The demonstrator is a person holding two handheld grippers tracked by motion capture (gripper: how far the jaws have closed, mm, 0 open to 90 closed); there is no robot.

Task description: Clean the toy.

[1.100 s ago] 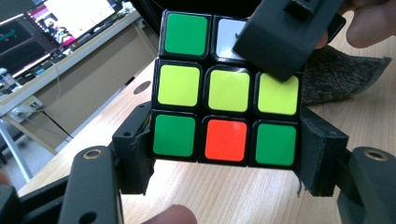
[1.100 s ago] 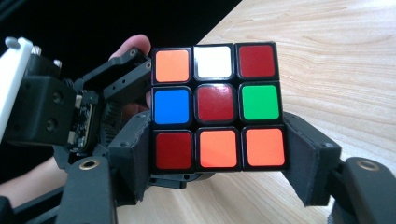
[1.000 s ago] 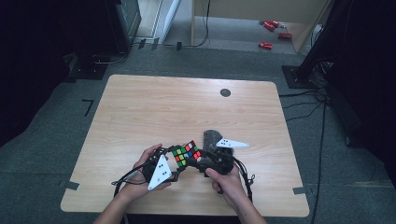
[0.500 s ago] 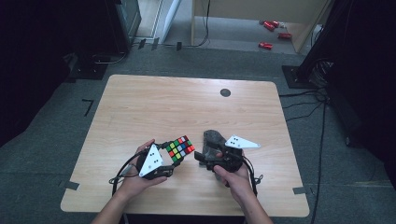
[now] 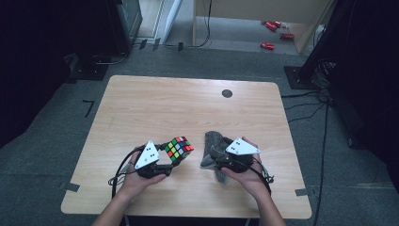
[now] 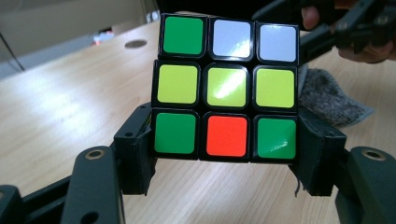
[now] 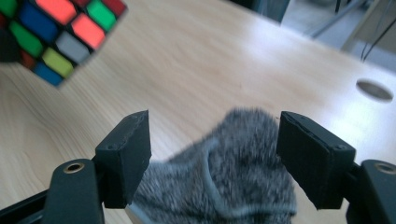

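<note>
A scrambled Rubik's cube [image 5: 179,149] hangs just above the table near its front edge, with my left gripper [image 5: 175,158] shut on it. In the left gripper view the two pads clamp the bottom row of the cube [image 6: 226,88], with the left gripper [image 6: 226,140] below it. To its right, a crumpled grey cloth [image 5: 211,142] stands bunched between the jaws of my right gripper [image 5: 212,157]. Those jaws have just been closing on the cloth [image 7: 233,163], and the right gripper [image 7: 215,144] holds it up. A gap separates the cube [image 7: 56,32] from the cloth.
The wooden table [image 5: 164,108] has a round cable hole [image 5: 227,93] at its far right. Cables trail from both grippers over the front edge. Red objects [image 5: 270,26] lie on the floor beyond the table, and dark stands flank it.
The left hand has drawn the cube to the left and a little farther from the table's front edge, away from the cloth. The cloth and cube were close together; now a gap shows.
</note>
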